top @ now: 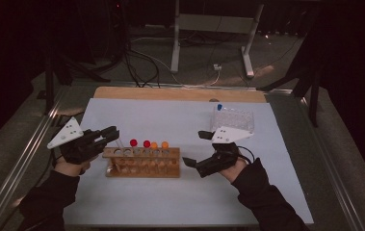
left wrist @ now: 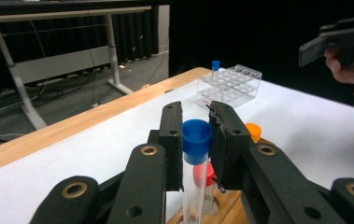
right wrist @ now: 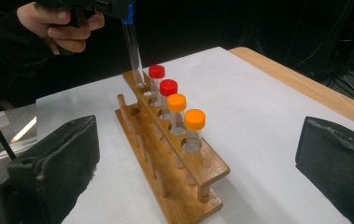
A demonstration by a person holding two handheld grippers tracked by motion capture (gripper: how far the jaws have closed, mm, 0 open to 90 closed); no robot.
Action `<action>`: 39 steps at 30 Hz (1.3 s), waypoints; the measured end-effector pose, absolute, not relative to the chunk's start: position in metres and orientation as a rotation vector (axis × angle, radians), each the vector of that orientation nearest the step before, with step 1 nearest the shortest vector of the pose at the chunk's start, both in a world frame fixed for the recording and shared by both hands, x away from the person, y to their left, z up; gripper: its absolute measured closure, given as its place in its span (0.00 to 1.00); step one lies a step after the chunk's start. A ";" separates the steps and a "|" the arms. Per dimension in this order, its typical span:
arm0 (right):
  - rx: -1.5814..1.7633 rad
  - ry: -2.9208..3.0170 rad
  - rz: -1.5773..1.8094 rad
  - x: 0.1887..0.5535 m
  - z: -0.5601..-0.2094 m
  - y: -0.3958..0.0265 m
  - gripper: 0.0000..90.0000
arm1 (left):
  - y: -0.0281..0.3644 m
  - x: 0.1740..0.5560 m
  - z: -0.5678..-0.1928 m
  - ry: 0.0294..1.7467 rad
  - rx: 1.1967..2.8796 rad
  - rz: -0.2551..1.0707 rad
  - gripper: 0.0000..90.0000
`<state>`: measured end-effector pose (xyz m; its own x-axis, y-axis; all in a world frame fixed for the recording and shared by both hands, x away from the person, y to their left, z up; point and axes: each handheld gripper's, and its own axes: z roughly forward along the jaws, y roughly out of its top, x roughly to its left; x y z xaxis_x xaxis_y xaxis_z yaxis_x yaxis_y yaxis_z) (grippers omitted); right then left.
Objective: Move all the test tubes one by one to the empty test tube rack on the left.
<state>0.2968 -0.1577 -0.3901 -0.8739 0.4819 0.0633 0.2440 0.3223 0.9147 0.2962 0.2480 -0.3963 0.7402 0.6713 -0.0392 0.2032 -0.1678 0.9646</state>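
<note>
A: Containers on the surface?

B: One wooden rack, holes in a row. Contents: two red-capped tubes, two orange-capped tubes, all upright and side by side. One clear plastic rack near the far right corner, a single blue-capped tube standing at its back.

A: Item in hand?

B: One clear tube with a blue cap. The left gripper is clamped on it just below the cap, tube hanging upright, its lower end at the end hole of the wooden rack, next to the red-capped pair.

A: The other gripper?

B: Right gripper, jaws spread wide with nothing between them, at the rack's opposite end, beside the orange-capped tubes and apart from them.
</note>
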 end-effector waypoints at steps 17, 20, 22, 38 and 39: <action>0.671 2.383 1.558 0.297 -0.392 -0.160 0.00 | 0.244 0.307 -0.423 0.693 1.760 0.433 0.86; 0.671 2.384 1.557 0.297 -0.391 -0.160 0.00 | 0.244 0.308 -0.429 0.686 1.776 0.421 0.86; 0.671 2.385 1.558 0.298 -0.391 -0.160 0.00 | 0.243 0.309 -0.433 0.683 1.790 0.414 0.86; 0.664 2.397 1.551 0.297 -0.392 -0.159 0.00 | 0.240 0.310 -0.456 0.672 1.817 0.419 0.86; 0.662 2.397 1.548 0.297 -0.392 -0.159 0.00 | 0.240 0.310 -0.458 0.670 1.818 0.427 0.86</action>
<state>0.2972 -0.1594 -0.3920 -0.8765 0.4770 0.0644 0.2548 0.3465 0.9028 0.3098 0.2401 -0.4575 0.7751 0.6310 -0.0325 0.2365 -0.2420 0.9410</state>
